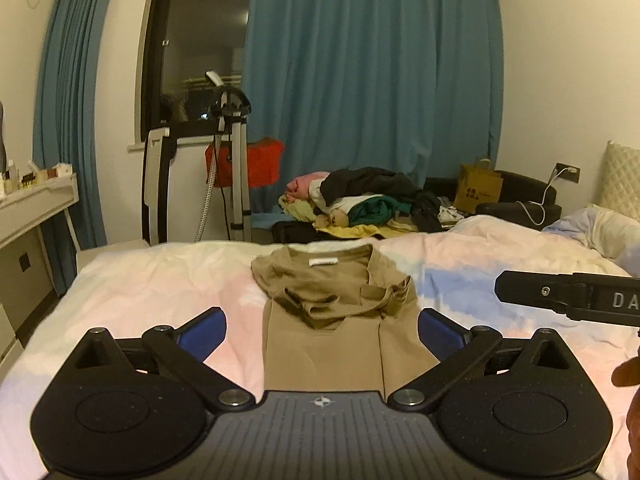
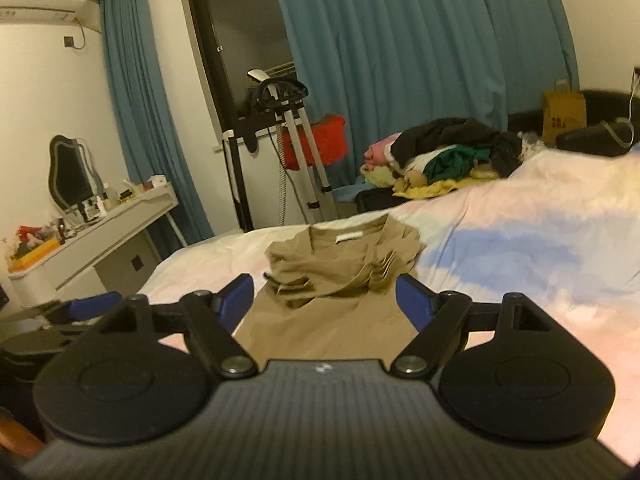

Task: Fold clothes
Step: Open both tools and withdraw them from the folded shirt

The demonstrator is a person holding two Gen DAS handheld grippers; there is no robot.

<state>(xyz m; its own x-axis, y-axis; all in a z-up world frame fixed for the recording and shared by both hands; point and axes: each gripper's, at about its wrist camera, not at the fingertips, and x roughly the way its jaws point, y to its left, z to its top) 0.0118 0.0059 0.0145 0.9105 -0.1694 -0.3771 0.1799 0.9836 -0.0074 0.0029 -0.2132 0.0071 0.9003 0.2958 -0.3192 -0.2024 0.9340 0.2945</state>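
A tan shirt (image 1: 328, 308) lies on the bed (image 1: 160, 280), its sides folded in to a narrow strip, sleeves bunched below the collar with its white label. My left gripper (image 1: 322, 326) is open and empty, held above the shirt's near part, blue pads either side. My right gripper (image 2: 324, 294) is open and empty above the same shirt (image 2: 332, 292). Part of the right gripper (image 1: 560, 294) shows at the right of the left wrist view. The left gripper's blue pad (image 2: 94, 304) shows at the far left of the right wrist view.
A pile of mixed clothes (image 1: 368, 204) lies beyond the bed's far edge. A garment steamer on a stand (image 1: 232, 160), a red cloth (image 1: 248, 164) and blue curtains (image 1: 368, 80) stand behind. A white dressing table (image 2: 100, 232) is at the left. Pillows (image 1: 608, 228) lie at the right.
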